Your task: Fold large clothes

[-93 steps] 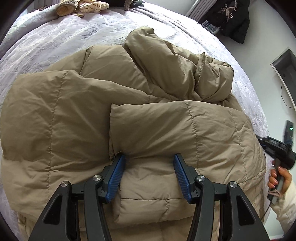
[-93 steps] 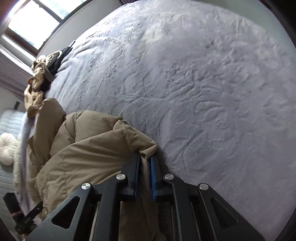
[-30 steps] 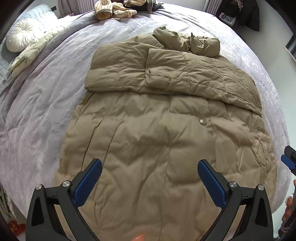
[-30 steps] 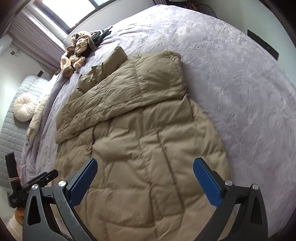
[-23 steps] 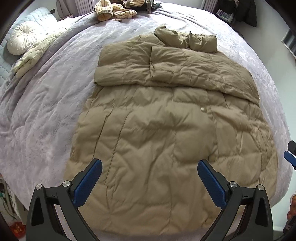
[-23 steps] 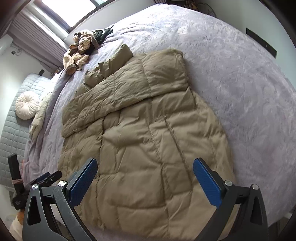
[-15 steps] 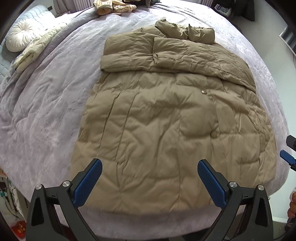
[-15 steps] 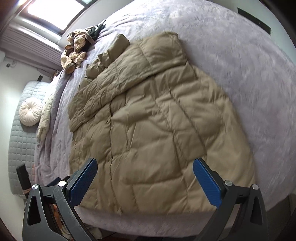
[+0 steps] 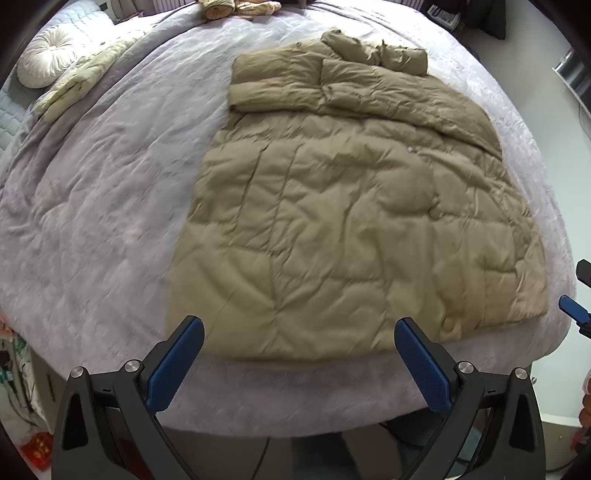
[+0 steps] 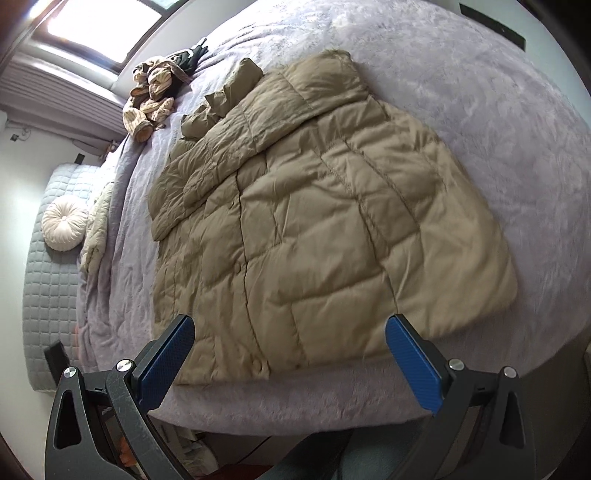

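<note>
While both are hovering off the bed's near edge, the left gripper [image 9: 299, 354] and right gripper [image 10: 290, 350] are gaping wide, holding nothing. Ahead, the puffy tan quilted down coat [image 9: 354, 206] is lying flat on the lilac plush bedspread [image 9: 99, 177], its long axis running away from them, sleeves folded across the far end. Its hem is lying nearest, about equally reachable by both.

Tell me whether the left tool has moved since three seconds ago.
Yes. The left tool has opened and pulled back off the tan coat, toward the near edge of the bed; it previously sat on the coat.

Bedroom surroundings.
We see a lilac bedspread [image 9: 92, 192], a round cream cushion [image 9: 46, 55], and striped clothes [image 10: 149, 98] near the window [image 10: 99, 26].
</note>
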Demonstrator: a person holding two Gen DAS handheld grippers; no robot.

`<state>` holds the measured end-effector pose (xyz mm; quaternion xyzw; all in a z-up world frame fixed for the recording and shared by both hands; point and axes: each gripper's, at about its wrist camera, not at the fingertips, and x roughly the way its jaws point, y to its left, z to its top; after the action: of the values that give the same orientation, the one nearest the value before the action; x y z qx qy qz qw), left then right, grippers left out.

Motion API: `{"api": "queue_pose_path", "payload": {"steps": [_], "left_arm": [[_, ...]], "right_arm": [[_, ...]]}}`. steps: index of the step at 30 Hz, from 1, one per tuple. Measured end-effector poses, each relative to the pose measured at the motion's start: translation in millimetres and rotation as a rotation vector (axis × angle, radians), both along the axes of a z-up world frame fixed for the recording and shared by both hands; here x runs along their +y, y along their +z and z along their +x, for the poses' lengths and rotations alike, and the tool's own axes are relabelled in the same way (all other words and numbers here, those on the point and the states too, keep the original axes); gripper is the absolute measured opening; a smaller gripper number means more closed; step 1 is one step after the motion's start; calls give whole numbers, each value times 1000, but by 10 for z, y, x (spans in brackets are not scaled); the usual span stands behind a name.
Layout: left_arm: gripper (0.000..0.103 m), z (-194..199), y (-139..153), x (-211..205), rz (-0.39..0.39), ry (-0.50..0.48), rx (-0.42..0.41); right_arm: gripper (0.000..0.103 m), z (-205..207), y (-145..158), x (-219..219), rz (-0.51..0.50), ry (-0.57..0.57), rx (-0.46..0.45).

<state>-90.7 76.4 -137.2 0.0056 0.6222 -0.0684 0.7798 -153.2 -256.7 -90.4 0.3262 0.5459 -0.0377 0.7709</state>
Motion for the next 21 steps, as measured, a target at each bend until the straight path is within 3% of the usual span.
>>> {"api": "queue_pose_path", "payload": {"steps": [11,17,21], "left_arm": [[103,-327,-312,139,-32,104,96],[103,-429,-576,444,-182,263,156],[103,-432,-906,660,-340,375,193]], "right_arm": [[103,-232,-347,-249,174,-73,159],[103,-351,-492,-560,254,-172,174],[103,-456,-693,-664,300,-218,204]]}}
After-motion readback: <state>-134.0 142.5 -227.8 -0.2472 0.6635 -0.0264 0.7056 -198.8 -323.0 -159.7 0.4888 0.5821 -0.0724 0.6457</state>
